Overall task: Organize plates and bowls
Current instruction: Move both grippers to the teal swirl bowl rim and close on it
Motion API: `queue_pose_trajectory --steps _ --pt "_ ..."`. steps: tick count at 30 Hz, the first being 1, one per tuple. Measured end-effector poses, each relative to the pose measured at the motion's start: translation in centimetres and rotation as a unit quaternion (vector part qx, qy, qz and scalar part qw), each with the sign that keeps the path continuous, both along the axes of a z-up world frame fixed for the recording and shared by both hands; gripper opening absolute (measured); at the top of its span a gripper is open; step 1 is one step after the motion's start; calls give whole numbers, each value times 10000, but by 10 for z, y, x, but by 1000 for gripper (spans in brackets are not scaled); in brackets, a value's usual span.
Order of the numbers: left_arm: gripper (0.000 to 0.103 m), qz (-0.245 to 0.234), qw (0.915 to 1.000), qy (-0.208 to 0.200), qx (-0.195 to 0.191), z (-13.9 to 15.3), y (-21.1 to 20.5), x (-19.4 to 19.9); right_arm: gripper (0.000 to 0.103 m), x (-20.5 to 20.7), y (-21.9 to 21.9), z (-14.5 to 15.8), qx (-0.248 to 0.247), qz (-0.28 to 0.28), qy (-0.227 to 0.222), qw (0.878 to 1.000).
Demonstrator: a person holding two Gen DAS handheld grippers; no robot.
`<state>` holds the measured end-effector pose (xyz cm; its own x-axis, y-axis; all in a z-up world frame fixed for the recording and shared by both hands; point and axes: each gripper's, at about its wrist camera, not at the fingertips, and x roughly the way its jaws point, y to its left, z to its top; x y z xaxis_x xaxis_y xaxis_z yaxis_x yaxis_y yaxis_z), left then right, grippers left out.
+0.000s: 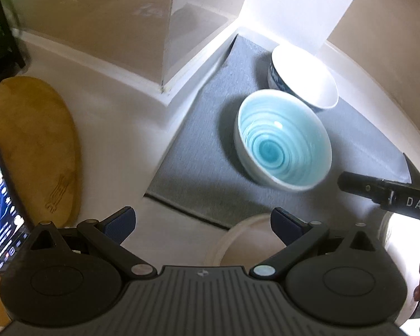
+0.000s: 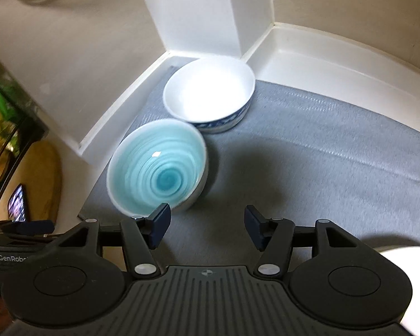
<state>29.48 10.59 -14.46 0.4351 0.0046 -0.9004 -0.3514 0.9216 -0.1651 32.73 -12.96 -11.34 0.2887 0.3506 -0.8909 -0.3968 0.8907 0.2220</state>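
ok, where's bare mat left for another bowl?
Free: the grey mat right of the turquoise bowl and the white bowl, out to the white ledge. Crowded: the corner by the pillar, where both bowls sit.

Glossy glazed ceramic is seen on both bowls [image 2: 156,168] [image 2: 210,95], matt woven cloth on the mat [image 2: 322,154], wood on the board [image 1: 33,145].

White counter [image 1: 120,145] carries a grey mat [image 2: 308,151], wooden board [image 1: 33,140] and phone [image 1: 2,210].
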Motion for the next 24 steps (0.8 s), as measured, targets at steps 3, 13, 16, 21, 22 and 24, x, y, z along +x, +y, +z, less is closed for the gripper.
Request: queue_pose_trajectory --steps 3,13,16,21,22,24 --pt "103 13 9999 -35 -109 -1 2 14 61 10 2 -4 36 -51 12 10000" --pt "102 128 9992 -123 -365 -13 5 61 61 39 15 -25 -6 -65 98 9999" --pt "100 186 9988 -104 -438 -17 5 70 61 45 21 -32 -27 -56 136 9999" --pt "86 197 9979 -27 -617 -25 3 84 61 53 28 -43 -124 -37 195 9997" --pt "85 207 9976 14 -657 -27 4 86 61 54 29 -45 -130 -49 218 9997" --pt "78 242 9973 75 -687 -31 4 89 61 56 29 -49 -132 -69 273 9995"
